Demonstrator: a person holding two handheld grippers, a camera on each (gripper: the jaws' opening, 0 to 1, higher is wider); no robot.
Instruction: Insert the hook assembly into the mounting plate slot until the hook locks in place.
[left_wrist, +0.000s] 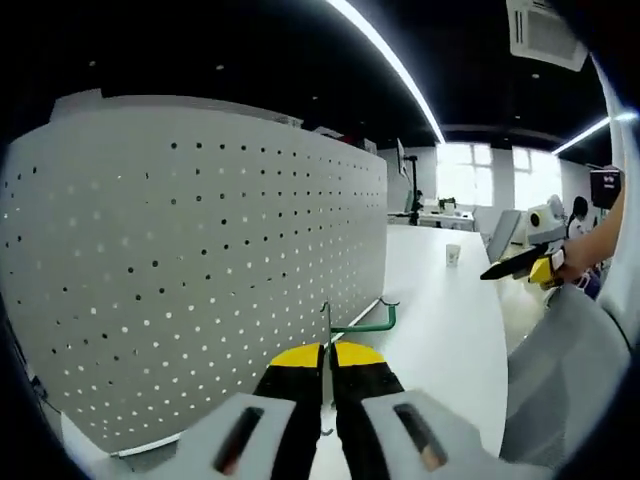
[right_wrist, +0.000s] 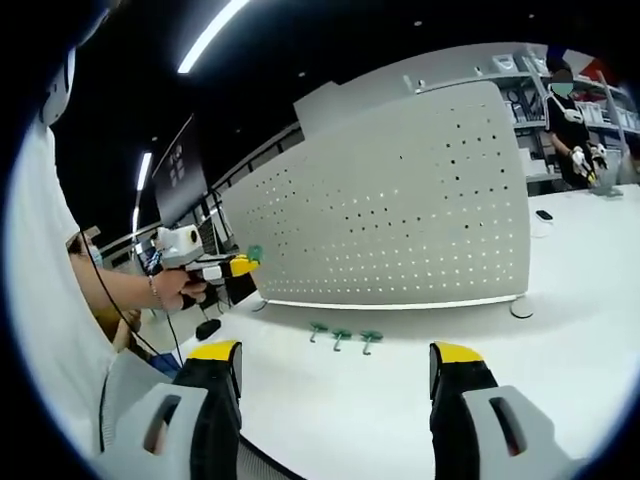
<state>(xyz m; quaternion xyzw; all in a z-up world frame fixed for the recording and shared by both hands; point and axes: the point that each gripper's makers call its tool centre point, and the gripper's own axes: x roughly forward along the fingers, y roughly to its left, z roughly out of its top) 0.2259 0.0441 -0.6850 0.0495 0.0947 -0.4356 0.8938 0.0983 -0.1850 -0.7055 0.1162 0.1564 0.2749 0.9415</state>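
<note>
We are holding the left hand-held gripper clenched on a green hook, close in front of the white pegboard that is standing upright on the white bench. We are keeping the right hand-held gripper released, its jaws wide apart and grasping nothing. Three more green hooks are lying on the bench just before the pegboard.
</note>
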